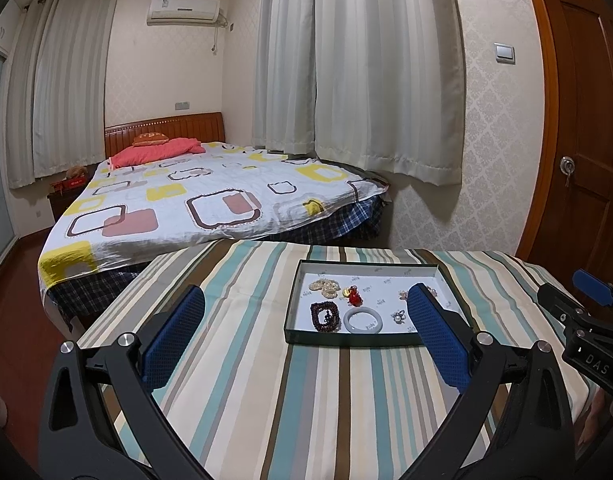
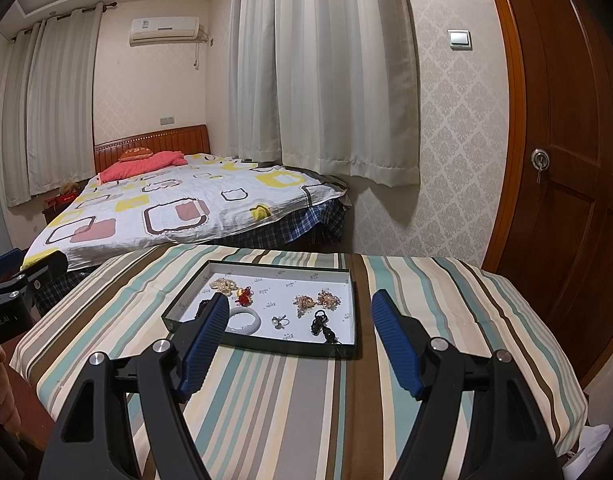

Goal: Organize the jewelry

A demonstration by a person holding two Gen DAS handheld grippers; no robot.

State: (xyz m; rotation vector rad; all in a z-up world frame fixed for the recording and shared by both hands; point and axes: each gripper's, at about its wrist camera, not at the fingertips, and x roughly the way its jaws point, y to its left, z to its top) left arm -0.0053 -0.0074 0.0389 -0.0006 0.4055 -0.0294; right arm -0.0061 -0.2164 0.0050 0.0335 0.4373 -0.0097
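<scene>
A shallow dark-rimmed tray with a white floor sits on the striped table. In it lie a white bangle, a dark red bead bracelet, a cream bead string, a red charm, a small pearl ring, two amber bead clusters and a black pendant. My left gripper is open and empty, held before the tray. My right gripper is open and empty, also before the tray.
The table wears a striped cloth. A bed stands behind it, curtains beyond, and a wooden door to the right. The right gripper's body shows in the left view.
</scene>
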